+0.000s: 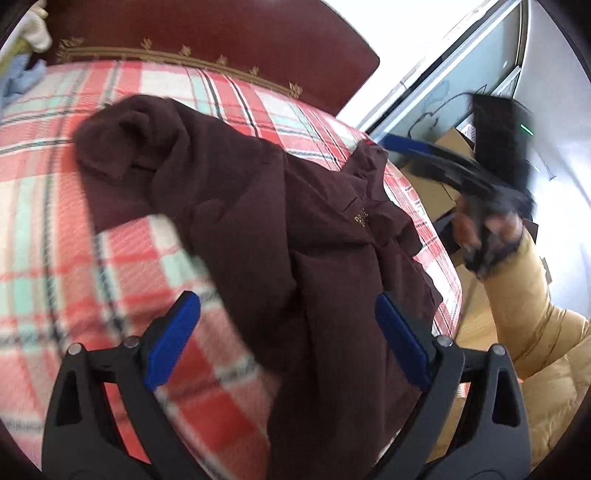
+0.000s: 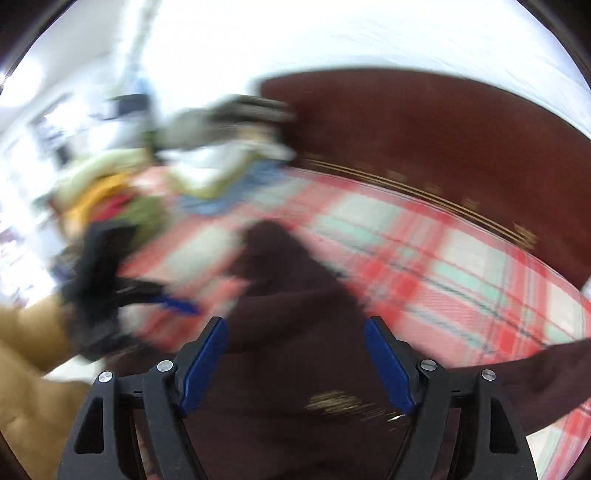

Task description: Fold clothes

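Note:
A dark maroon shirt (image 1: 258,206) with a small gold chest logo lies crumpled on the red plaid bed cover (image 1: 55,229). My left gripper (image 1: 288,325) is open above the shirt's lower part, with nothing between its blue pads. My right gripper (image 2: 295,343) is open above the same shirt (image 2: 291,295), near the gold logo (image 2: 343,404). In the left wrist view the right gripper (image 1: 406,146) shows at the bed's right edge, held by a hand in a tan sleeve. The left gripper (image 2: 173,302) shows blurred in the right wrist view.
A dark red headboard (image 1: 221,33) with gold trim runs behind the bed. A pile of mixed clothes (image 2: 122,192) lies at the far left of the bed. Cardboard boxes (image 1: 439,184) stand on the floor beside the bed's right edge.

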### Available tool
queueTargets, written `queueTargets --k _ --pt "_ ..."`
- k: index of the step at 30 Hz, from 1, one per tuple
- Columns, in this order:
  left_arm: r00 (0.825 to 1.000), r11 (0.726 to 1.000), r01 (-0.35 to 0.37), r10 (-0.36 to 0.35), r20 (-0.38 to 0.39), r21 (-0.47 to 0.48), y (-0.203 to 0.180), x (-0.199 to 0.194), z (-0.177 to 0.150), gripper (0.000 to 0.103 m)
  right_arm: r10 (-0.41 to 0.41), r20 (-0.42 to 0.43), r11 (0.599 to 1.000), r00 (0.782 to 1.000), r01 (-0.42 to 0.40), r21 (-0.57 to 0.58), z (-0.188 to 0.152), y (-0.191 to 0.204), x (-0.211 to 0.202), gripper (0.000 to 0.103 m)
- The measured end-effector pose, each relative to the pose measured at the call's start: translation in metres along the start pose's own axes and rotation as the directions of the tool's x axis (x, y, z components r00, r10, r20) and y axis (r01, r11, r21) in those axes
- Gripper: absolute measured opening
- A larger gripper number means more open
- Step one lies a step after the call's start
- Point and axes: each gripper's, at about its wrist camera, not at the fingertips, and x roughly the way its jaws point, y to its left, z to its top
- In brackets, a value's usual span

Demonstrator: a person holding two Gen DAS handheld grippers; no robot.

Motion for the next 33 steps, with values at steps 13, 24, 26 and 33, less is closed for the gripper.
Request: queueTargets --k 13,24,26,33 --pt "0.995 0.991 -0.087 0.082 -0.053 -0.101 0.026 0.041 0.033 0.025 0.147 -0.229 0.983 0.962 -0.168 -0.078 0.015 -0.05 0.12 0.048" --pt "0.985 0.999 -0.047 0.049 0.167 -0.017 -0.002 0.001 0.102 0.021 -0.065 0.058 0.988 0.996 0.072 -0.133 0.054 -0.044 0.017 0.006" --pt "0.971 0.998 -0.054 0.046 0.233 0.029 -0.016 -0.012 0.123 0.021 -0.171 0.207 0.971 0.963 0.2 -0.128 0.069 -0.045 -0.021 0.006" --pt "0.964 0.988 -0.15 0.135 0.229 0.046 -0.017 0.007 0.149 0.083 -0.436 0.168 0.888 0.884 0.453 -0.079 0.076 -0.08 0.006 0.01"
